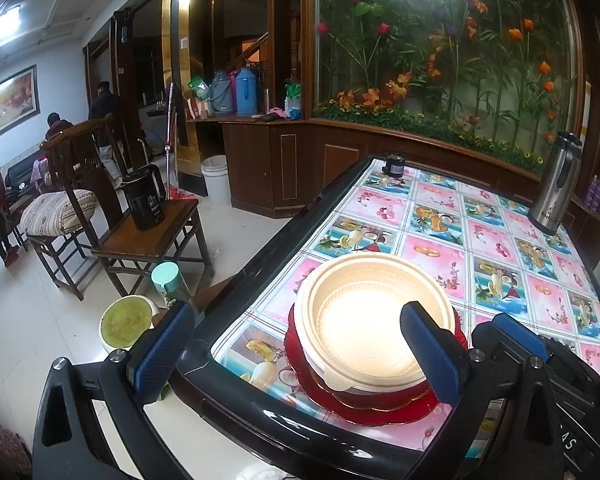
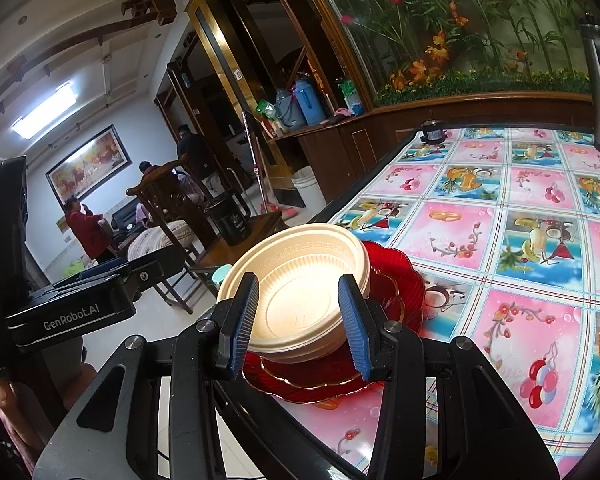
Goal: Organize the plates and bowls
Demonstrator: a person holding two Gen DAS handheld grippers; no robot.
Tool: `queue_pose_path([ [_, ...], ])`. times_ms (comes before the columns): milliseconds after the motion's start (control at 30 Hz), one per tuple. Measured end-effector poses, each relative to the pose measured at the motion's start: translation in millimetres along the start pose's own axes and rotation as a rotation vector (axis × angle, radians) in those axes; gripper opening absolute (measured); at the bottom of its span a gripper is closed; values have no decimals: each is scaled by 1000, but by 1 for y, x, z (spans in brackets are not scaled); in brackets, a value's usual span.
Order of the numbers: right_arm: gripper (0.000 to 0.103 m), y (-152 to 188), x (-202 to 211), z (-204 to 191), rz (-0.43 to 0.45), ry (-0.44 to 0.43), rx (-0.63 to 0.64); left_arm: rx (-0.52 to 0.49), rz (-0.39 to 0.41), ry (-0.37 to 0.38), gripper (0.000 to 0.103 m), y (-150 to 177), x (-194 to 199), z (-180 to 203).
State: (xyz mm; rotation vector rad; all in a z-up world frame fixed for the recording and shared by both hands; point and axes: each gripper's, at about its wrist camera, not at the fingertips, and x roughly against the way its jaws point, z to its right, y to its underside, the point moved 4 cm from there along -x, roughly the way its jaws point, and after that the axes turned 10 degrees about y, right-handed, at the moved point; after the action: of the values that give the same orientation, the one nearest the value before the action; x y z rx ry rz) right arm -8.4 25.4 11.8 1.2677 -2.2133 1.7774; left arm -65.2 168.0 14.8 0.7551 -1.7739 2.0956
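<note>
Right gripper [image 2: 298, 320] poised at the near rim of the cream bowls [image 2: 300, 280], jaws part-open, pads either side of the wall, contact hard to call from here. Left gripper [image 1: 300, 344] spread wide and gripping nothing, one finger [image 1: 432, 352] over the bowls. Bowls nested atop the red plates [image 2: 396, 276], close to the near corner of the fruit-patterned table [image 2: 500, 240].

The bench [image 2: 480, 240], black-rimmed under a fruit-and-flower patterned cloth, carries a large red glass plate [image 2: 410, 280] near its front left corner, a steel thermos jug [image 1: 556, 184] at the far right and a small black jar [image 1: 394, 165] at the far edge.
</note>
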Motion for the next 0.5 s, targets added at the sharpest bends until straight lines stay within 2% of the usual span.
queue_pose_path([
  [500, 42, 2, -2, -1, -8, 0, 2, 0, -11, 6, 103, 3, -4, -2],
])
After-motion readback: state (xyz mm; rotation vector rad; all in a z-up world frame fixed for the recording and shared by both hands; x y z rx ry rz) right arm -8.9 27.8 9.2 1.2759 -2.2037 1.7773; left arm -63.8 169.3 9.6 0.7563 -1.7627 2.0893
